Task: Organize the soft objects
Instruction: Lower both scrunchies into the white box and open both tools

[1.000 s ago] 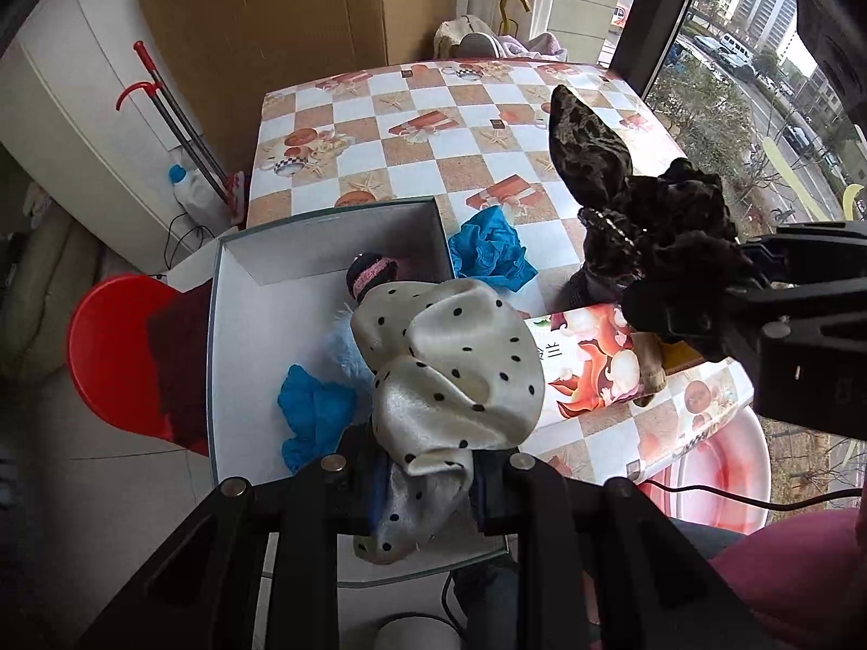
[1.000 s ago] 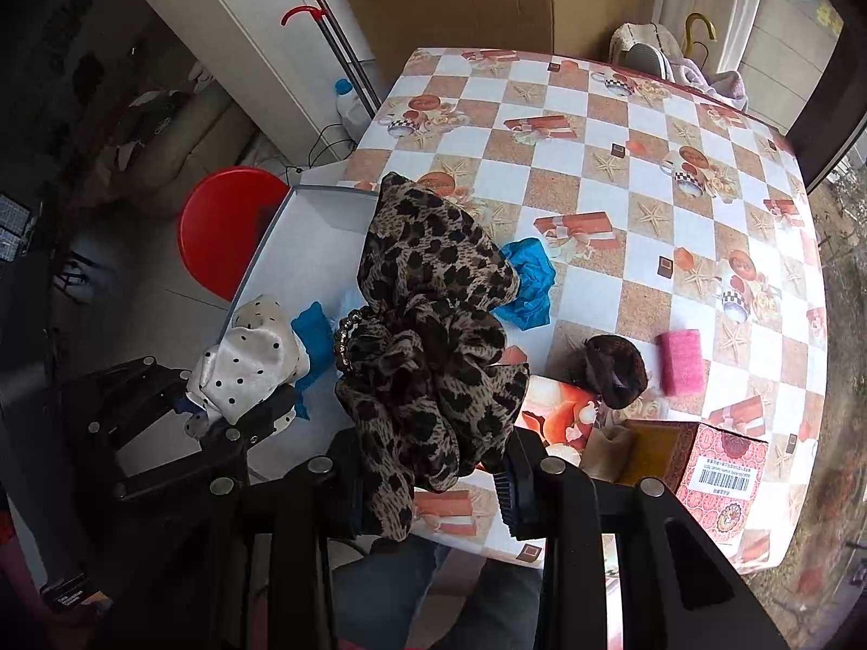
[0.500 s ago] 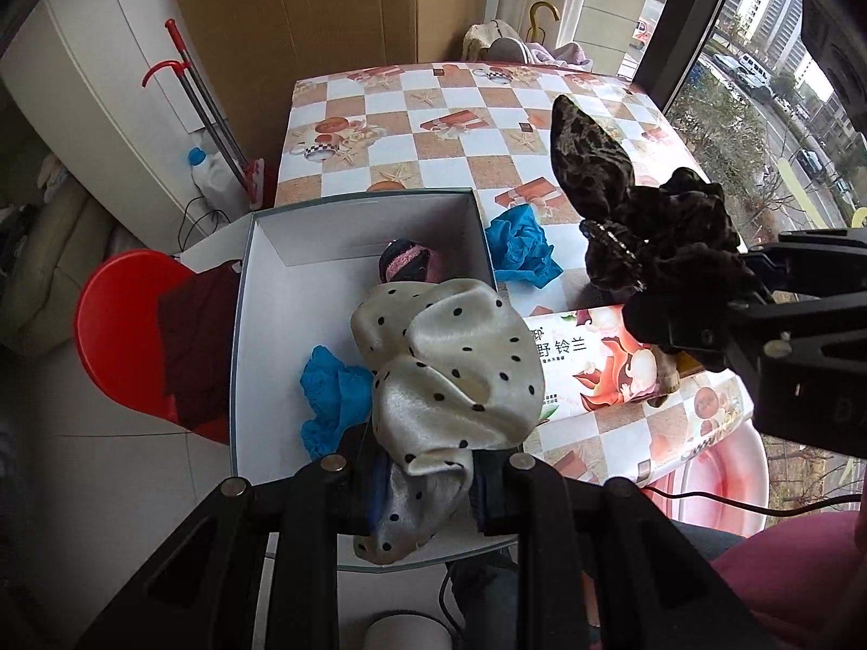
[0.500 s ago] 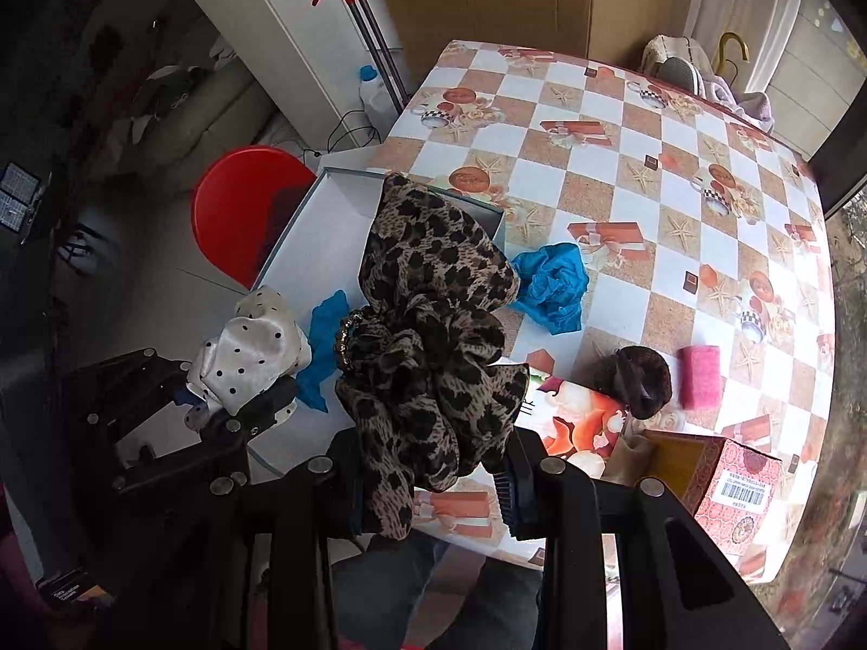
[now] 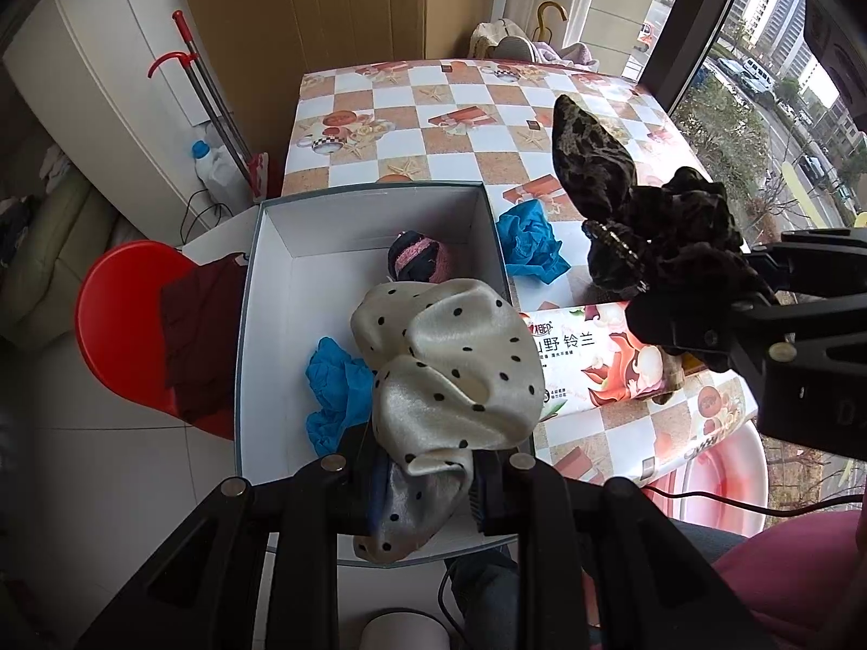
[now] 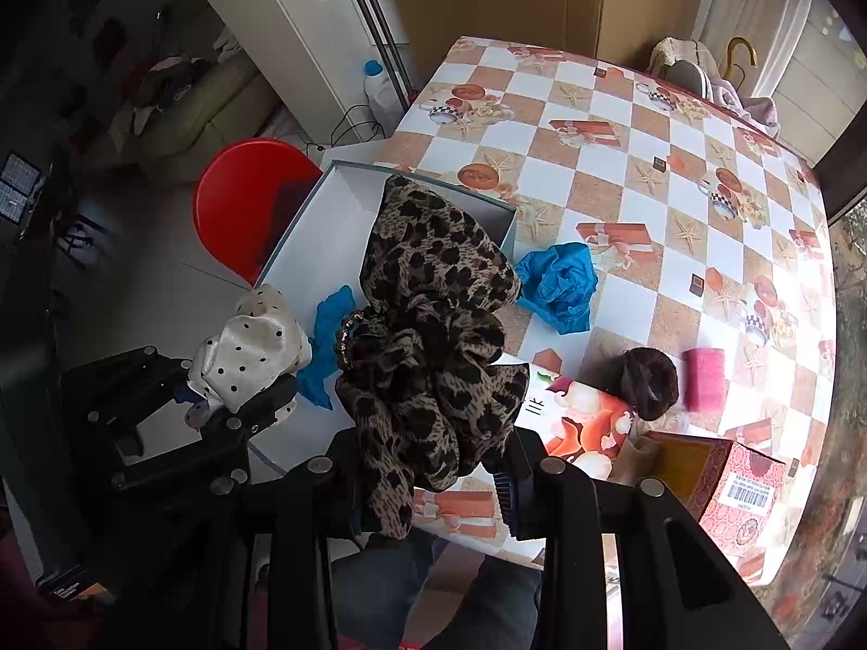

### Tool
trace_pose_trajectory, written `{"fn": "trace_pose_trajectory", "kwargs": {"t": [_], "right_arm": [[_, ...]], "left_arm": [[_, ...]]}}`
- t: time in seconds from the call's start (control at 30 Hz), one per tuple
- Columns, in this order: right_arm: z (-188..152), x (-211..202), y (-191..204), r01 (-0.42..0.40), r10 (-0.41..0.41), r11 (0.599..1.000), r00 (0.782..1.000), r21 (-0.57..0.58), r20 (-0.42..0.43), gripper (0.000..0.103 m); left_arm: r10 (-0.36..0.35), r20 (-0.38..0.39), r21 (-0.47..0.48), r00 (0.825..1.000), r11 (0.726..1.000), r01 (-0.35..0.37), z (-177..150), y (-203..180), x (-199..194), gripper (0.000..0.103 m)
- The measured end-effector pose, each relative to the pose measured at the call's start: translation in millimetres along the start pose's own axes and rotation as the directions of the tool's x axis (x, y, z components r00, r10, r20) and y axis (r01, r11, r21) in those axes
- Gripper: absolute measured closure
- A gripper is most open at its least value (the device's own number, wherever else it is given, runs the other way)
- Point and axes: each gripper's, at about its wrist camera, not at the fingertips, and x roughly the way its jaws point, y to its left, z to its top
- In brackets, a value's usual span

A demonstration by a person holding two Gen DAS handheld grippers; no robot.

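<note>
Both tools farther above box (image 5: 271,292)

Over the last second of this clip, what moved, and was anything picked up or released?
Nothing was picked up or released. Both grippers lifted and drew back a little, so the table and the white box show more fully. The left gripper stays shut on the polka-dot scrunchie, the right gripper on the leopard scrunchie. The blue cloth on the table and the items inside the box lie as before.
</note>
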Motion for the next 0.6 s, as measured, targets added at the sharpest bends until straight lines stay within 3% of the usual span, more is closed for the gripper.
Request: {"fn": "trace_pose_trajectory", "kwargs": {"t": [0.6], "right_arm": [[0.4, 3.8, 4.9, 0.001, -0.001, 1.000, 1.000, -0.013, -0.009, 0.066]], "left_arm": [[0.001, -0.007, -0.012, 1.000, 1.000, -0.001, -1.3, 2.9, 2.0, 0.077]]}}
